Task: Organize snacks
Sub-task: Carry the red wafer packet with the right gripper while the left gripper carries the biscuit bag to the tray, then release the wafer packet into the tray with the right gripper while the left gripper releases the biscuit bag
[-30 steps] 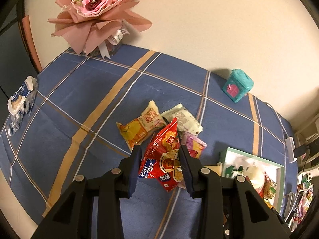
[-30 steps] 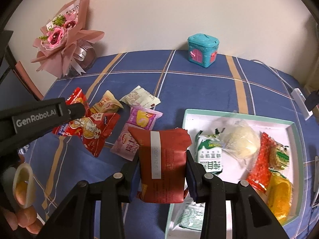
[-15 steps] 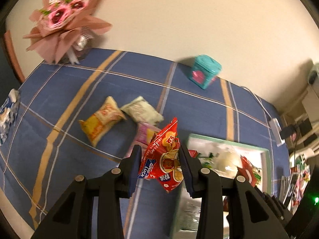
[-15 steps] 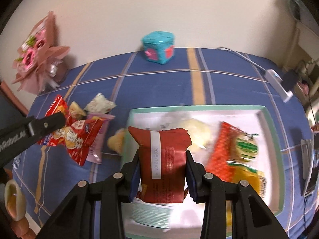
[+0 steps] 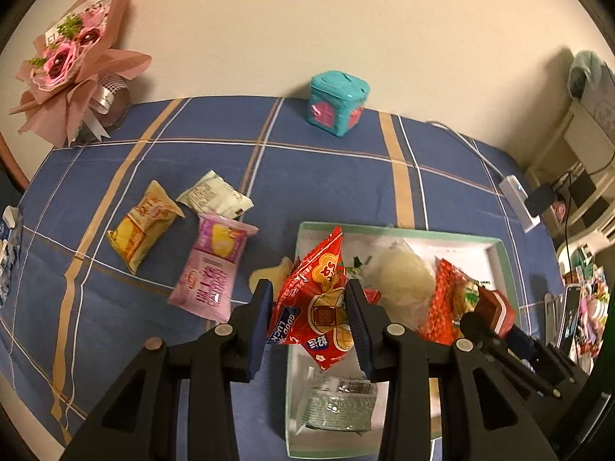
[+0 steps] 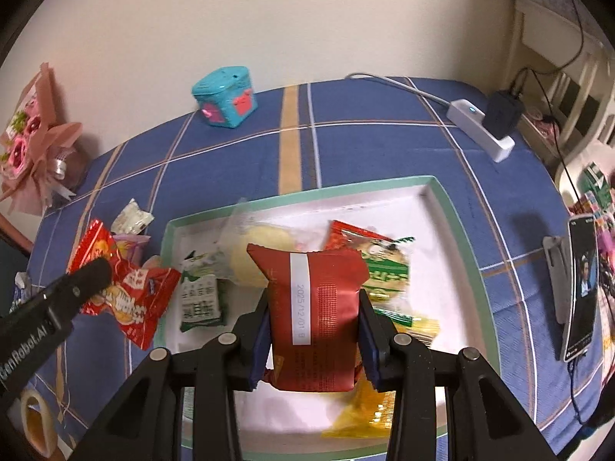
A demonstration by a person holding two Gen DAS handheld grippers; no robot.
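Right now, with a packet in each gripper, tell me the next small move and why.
Probably lower the right gripper a little and open it. Its dark red packet already hangs over the white tray, above the snacks lying there. The left gripper holds its bright red packet only at the tray's left edge, so it likely follows.

Both wrist views look steeply down, close over the shared tray (image 5: 503, 253).

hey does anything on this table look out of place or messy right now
Nothing looks spilled or torn. Three snack packs, yellow pack, white pack and pink pack, lie scattered on the tablecloth outside the tray, where the other snacks are piled loosely.
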